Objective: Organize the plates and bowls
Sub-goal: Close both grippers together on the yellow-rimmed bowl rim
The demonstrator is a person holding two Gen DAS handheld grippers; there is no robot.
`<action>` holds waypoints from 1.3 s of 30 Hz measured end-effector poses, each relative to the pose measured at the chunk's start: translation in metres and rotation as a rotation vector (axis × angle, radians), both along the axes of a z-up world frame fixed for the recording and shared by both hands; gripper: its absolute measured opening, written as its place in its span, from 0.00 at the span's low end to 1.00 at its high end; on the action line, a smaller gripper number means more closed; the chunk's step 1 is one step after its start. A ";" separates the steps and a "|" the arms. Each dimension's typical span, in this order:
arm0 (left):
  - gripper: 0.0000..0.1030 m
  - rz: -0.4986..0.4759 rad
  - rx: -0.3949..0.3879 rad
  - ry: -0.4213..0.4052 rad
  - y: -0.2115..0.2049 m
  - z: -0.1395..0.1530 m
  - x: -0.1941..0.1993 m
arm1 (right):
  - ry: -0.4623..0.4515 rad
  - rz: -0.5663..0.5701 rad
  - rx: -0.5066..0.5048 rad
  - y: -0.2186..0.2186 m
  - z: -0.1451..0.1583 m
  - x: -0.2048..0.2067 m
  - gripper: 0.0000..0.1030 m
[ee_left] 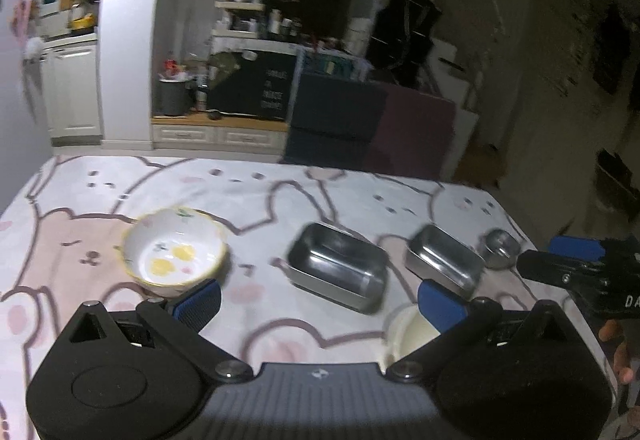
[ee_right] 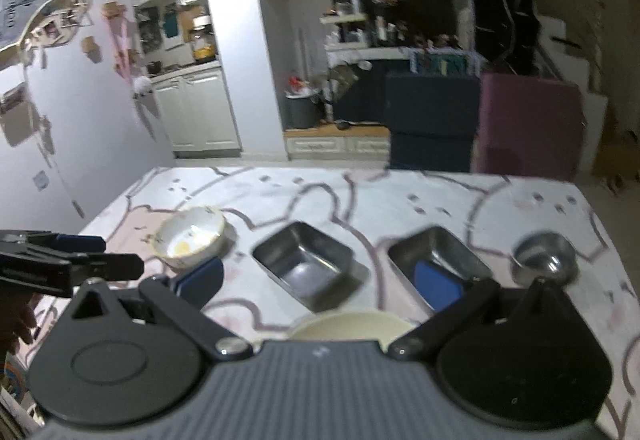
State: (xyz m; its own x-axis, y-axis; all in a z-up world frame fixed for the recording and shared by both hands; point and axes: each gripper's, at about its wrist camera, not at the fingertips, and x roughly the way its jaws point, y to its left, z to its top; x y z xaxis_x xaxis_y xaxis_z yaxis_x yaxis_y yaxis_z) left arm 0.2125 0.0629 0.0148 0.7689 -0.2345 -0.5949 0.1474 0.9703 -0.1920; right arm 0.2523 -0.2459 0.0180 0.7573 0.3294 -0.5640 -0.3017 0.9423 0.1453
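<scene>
Bowls and trays sit in a row across the bear-print tablecloth: a white ceramic bowl with yellow flowers at centre left, two rectangular steel trays with long axes slanting toward the lower right, and a small round steel cup, blurred. A cream round dish is half hidden behind the gripper body. Left gripper and right gripper both hover with fingers spread, empty.

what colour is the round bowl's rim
Yellow rim on the white bowl, clearest in the left wrist view.
</scene>
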 end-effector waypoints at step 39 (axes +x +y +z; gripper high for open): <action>0.35 0.375 -0.134 0.217 0.182 -0.078 0.166 | 0.316 0.105 0.130 0.194 -0.066 0.244 0.73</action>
